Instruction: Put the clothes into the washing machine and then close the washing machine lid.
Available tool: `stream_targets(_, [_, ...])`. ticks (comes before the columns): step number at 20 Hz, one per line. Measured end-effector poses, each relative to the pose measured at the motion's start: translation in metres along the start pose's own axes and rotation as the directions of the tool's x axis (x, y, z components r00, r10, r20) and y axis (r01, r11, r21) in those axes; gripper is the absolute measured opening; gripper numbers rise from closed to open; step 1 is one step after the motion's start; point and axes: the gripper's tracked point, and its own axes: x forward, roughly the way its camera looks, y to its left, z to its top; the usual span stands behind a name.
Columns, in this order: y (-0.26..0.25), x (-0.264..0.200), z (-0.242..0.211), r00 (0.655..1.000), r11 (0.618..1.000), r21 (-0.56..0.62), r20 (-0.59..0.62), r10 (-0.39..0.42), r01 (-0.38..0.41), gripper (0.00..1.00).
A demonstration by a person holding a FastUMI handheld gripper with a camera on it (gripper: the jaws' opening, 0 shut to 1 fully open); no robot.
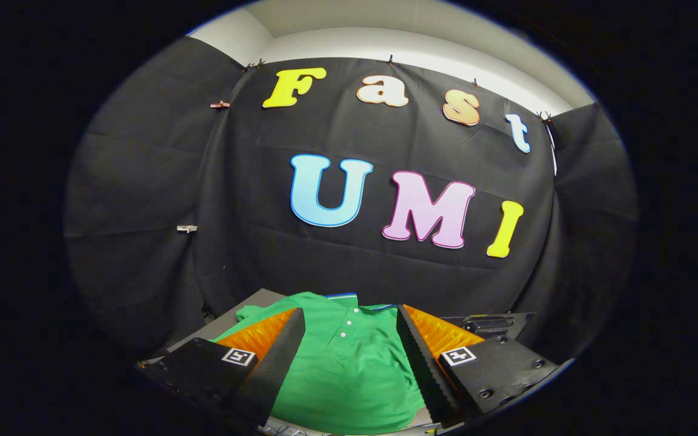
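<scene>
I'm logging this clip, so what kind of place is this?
Likely a staged recording booth, not a home: black cloth wall clipped up as a backdrop, a green polo shirt spread on a grey surface. The gripper hovers with jaws open around the shirt.

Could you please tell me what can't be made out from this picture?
- Shirt, gripper view: its sides lie behind the open gripper's fingers.
- Dark box beyond one finger: partly hidden, too little visible to identify.
- Table: largely covered by shirt and fingers.
</scene>
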Motion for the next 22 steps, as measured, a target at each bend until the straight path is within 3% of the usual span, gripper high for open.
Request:
stream_targets(17, [-0.007,0.061,-0.051,0.972,0.996,0.092,-0.234,0.015,0.006,0.95])
stream_targets(22, [-0.001,0.087,-0.088,0.93,0.992,0.124,-0.364,0.044,0.001,0.96])
